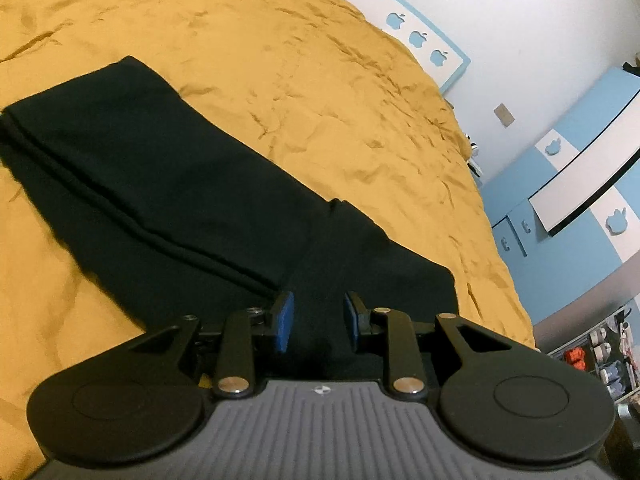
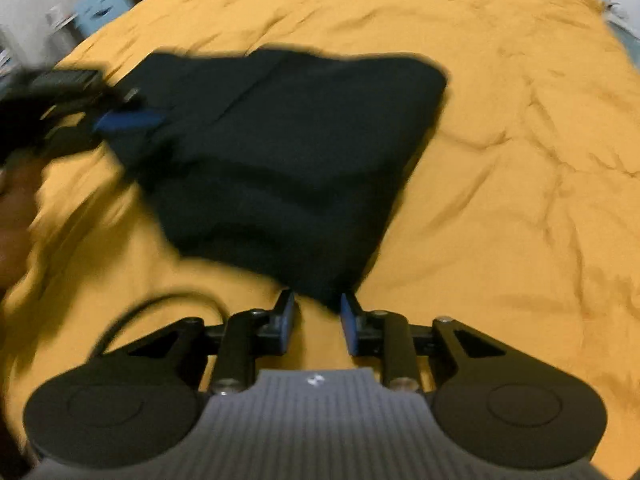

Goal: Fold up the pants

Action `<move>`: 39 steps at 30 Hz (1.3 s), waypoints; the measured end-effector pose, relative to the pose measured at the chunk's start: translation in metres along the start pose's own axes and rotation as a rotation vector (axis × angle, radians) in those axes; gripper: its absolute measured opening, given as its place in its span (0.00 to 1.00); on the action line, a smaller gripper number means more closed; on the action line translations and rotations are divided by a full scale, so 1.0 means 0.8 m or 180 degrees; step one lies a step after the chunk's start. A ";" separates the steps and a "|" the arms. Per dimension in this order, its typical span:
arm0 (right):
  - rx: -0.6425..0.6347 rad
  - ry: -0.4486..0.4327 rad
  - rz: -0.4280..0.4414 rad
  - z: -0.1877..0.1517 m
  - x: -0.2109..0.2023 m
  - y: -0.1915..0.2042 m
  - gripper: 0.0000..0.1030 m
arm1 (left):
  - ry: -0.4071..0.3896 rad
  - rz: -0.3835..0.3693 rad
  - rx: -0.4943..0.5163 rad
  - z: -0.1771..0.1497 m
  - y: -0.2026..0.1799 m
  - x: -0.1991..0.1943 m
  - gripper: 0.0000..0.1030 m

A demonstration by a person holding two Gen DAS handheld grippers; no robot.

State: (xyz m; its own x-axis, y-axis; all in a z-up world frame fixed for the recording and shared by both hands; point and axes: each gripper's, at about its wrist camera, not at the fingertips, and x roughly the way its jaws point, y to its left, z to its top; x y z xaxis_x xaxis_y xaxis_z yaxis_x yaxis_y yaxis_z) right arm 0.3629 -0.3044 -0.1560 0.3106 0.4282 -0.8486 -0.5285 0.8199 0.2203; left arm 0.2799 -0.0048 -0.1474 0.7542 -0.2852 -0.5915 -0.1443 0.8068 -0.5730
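Black pants (image 1: 160, 184) lie folded lengthwise on a yellow bedspread (image 1: 280, 60), legs running away to the upper left. My left gripper (image 1: 319, 316) sits at their near end, and dark cloth fills the whole gap between its blue pads. The blurred right wrist view shows the pants (image 2: 288, 152) as a broad dark shape, with the left gripper (image 2: 128, 120) clamped on their left edge, which hangs slightly raised. My right gripper (image 2: 316, 320) is at the nearest corner. That corner's tip reaches between its fingertips, with yellow bedspread still showing beside the left pad.
A white headboard with blue apple cut-outs (image 1: 420, 36) borders the bed's far side. Blue and white cabinets (image 1: 560, 184) and a shelf of shoes (image 1: 600, 352) stand to the right. A black cable (image 2: 160, 304) curves over the bedspread (image 2: 500, 200). A hand (image 2: 12, 200) shows at the left edge.
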 end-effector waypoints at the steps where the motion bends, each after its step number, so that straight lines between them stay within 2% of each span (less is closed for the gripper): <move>1: 0.0032 0.0001 0.0074 -0.005 -0.005 -0.002 0.22 | -0.0004 0.0000 -0.0007 0.001 0.004 -0.004 0.29; 5: 0.0007 -0.0136 0.0167 -0.007 -0.029 -0.005 0.22 | -0.0099 0.0076 -0.0131 0.012 0.040 -0.036 0.29; 9: 0.0109 -0.0605 0.0216 0.004 -0.050 0.000 0.24 | -0.0206 0.0192 -0.0418 0.030 0.103 -0.075 0.30; 12: 0.0089 -0.0825 0.0229 0.026 -0.046 0.024 0.24 | -0.0299 0.0270 -0.0719 0.045 0.153 -0.097 0.33; 14: 0.0000 -0.0942 0.0159 0.037 -0.036 0.044 0.28 | -0.0336 0.0270 -0.0907 0.052 0.181 -0.104 0.35; 15: -0.0019 -0.0984 0.0122 0.044 -0.029 0.054 0.28 | -0.0341 0.0252 -0.0996 0.055 0.192 -0.105 0.39; 18: -0.0031 -0.1051 0.0001 0.063 -0.001 0.085 0.28 | -0.0373 0.0171 -0.1248 0.061 0.219 -0.101 0.49; 22: -0.0002 -0.1127 -0.0152 0.090 0.046 0.115 0.28 | -0.0392 0.0065 -0.1485 0.065 0.245 -0.087 0.54; 28: 0.0163 -0.1277 -0.0402 0.117 0.100 0.139 0.27 | -0.0486 -0.0051 -0.1512 0.072 0.255 -0.062 0.65; 32: 0.0095 -0.1158 -0.0482 0.111 0.140 0.139 0.29 | -0.0593 -0.0229 -0.1730 0.075 0.265 -0.043 0.65; 36: 0.0061 -0.1143 -0.0481 0.108 0.149 0.139 0.30 | -0.0703 -0.0318 -0.1889 0.075 0.274 -0.028 0.65; 38: 0.0075 -0.1138 -0.0464 0.106 0.148 0.136 0.30 | -0.0745 -0.0324 -0.1933 0.073 0.278 -0.024 0.60; 39: 0.0075 -0.1137 -0.0460 0.105 0.149 0.136 0.30 | -0.0750 -0.0301 -0.1953 0.072 0.280 -0.023 0.53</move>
State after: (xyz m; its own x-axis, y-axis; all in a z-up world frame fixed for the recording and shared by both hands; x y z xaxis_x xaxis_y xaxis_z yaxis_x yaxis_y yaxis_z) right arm 0.4087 -0.1320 -0.1927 0.6385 0.4095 -0.6516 -0.4420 0.8883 0.1252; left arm 0.2708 0.2107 -0.2321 0.8914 -0.1633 -0.4228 -0.3567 0.3228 -0.8767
